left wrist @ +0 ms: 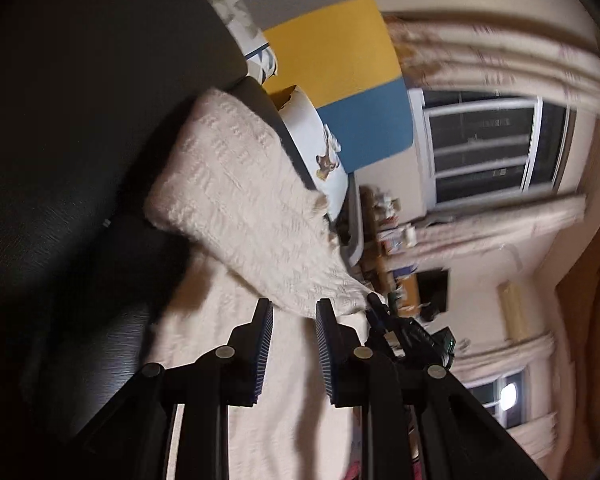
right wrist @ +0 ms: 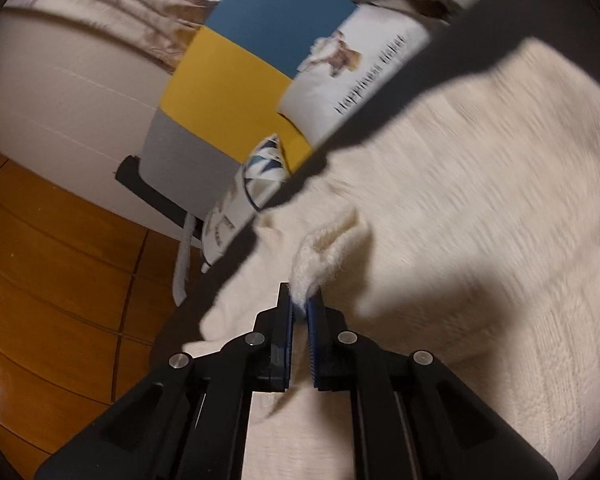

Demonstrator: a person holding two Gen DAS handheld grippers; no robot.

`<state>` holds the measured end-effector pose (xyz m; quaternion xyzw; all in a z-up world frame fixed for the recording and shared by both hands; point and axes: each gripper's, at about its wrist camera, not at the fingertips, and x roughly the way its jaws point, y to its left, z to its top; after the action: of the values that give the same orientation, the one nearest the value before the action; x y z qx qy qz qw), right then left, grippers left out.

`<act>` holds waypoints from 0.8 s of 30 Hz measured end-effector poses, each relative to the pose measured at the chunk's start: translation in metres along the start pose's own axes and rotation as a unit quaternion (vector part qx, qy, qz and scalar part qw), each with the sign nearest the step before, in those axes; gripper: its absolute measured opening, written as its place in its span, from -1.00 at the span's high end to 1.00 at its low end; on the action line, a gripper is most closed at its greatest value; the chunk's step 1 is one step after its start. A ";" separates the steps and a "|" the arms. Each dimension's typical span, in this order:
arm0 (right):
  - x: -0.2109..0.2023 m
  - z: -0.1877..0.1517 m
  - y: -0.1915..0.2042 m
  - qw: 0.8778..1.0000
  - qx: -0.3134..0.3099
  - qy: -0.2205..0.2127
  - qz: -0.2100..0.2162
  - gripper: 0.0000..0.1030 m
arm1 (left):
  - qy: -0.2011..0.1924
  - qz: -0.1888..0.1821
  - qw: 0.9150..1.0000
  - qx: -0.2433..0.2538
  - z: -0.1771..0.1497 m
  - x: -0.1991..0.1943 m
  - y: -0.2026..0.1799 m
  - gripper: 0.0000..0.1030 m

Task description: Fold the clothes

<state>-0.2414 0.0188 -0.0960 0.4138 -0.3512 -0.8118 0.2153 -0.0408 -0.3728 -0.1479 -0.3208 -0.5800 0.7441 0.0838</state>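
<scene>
A cream knit sweater lies on a black surface, with one part lifted and doubled over the rest. My left gripper is open just above the flat cream fabric, nothing between its fingers. In the left wrist view the right gripper shows at the lifted flap's corner. In the right wrist view my right gripper is shut on a bunched tuft of the sweater, whose body spreads to the right. Both views are motion-blurred.
A white cushion with a dog print and a patterned cushion lean behind the black surface's edge. A blue, yellow and grey panel stands behind. Wooden floor lies left; a window and curtains are far off.
</scene>
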 end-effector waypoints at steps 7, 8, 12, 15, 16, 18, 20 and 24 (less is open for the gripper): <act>-0.020 0.025 0.039 0.998 -0.018 -0.011 0.058 0.86 | -0.034 -0.051 0.991 -0.119 -0.002 0.011 0.024 0.60; -0.025 0.029 0.047 0.997 -0.023 -0.016 0.068 0.86 | -0.035 -0.054 0.989 -0.134 -0.002 0.014 0.027 0.60; -0.037 0.042 0.082 0.994 -0.042 -0.027 0.098 0.86 | -0.044 -0.059 0.980 -0.186 -0.005 0.026 0.036 0.60; -0.038 0.044 0.105 0.992 -0.059 -0.024 0.107 0.86 | -0.058 -0.059 0.973 -0.214 -0.007 0.034 0.036 0.59; -0.039 0.044 0.112 0.992 -0.064 -0.024 0.110 0.86 | -0.063 -0.059 0.971 -0.224 -0.008 0.037 0.036 0.59; -0.042 0.045 0.124 0.990 -0.074 -0.024 0.119 0.86 | -0.078 -0.055 0.965 -0.244 -0.006 0.039 0.038 0.59; -0.045 0.046 0.136 0.988 -0.083 -0.023 0.127 0.86 | -0.101 -0.047 0.961 -0.255 -0.003 0.036 0.039 0.59; -0.050 0.047 0.159 0.984 -0.102 -0.023 0.144 0.86 | -0.137 -0.035 0.957 -0.255 0.008 0.027 0.038 0.59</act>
<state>-0.2425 -0.0359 0.0689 0.3163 -0.3274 -0.8131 0.3628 -0.0570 -0.3780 -0.1923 -0.2061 -0.7670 0.6051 -0.0548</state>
